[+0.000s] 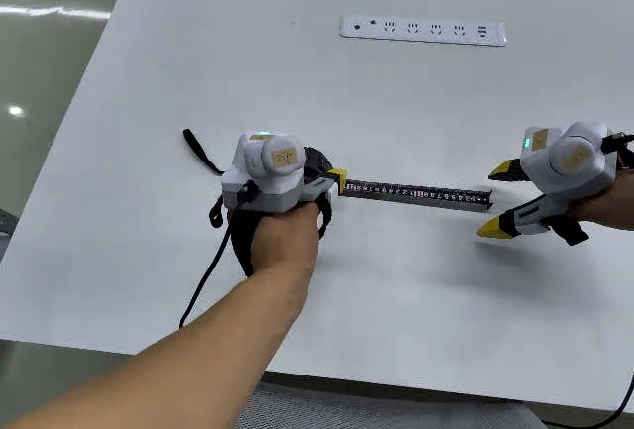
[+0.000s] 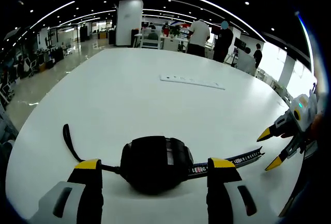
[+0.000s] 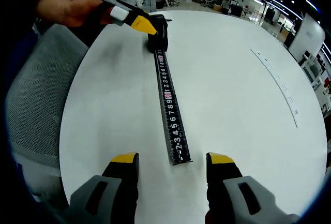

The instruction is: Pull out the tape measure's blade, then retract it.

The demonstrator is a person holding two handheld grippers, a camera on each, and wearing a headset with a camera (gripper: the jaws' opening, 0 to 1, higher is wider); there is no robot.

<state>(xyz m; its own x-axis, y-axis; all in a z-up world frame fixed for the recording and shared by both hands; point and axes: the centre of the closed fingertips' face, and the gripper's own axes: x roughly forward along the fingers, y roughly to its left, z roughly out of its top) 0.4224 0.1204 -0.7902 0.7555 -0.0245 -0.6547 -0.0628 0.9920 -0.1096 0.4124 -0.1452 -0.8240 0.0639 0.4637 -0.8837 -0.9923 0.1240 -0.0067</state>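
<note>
Two tools share the work over a smooth, matte white tabletop (image 1: 396, 92), each with a moulded white plastic body and yellow caps on grey jaws.

The left hand-held gripper (image 2: 155, 168) is held by a bare hand (image 1: 282, 236). A thin black cable (image 1: 208, 270) trails from it toward the near edge of the tabletop. Its jaws stand apart and straddle the tape measure (image 2: 154, 157), which has a chunky, rounded black case with a ribbed panel on its face. The case sits on the tabletop between the two yellow tips. In the left gripper view a sliver of white shows on either side of it, so neither jaw looks pressed against it.

The blade (image 3: 168, 100) is drawn out of the case and lies flat on the tabletop. It is a narrow black strip printed with white numerals, with a red mark partway along. It runs straight toward the right hand-held gripper (image 1: 497, 201). Its squared-off end stops just short of the gap between that gripper's jaws, which are spread and grip nothing, and the blade touches neither tip.

A slim black wrist strap (image 2: 70, 141) curls away from the case on the side opposite the blade. A long, flat white power strip (image 1: 423, 30) lies well apart at the far side of the tabletop. A grey mesh chair back (image 3: 36, 110) stands beside the tabletop's edge in the right gripper view.
</note>
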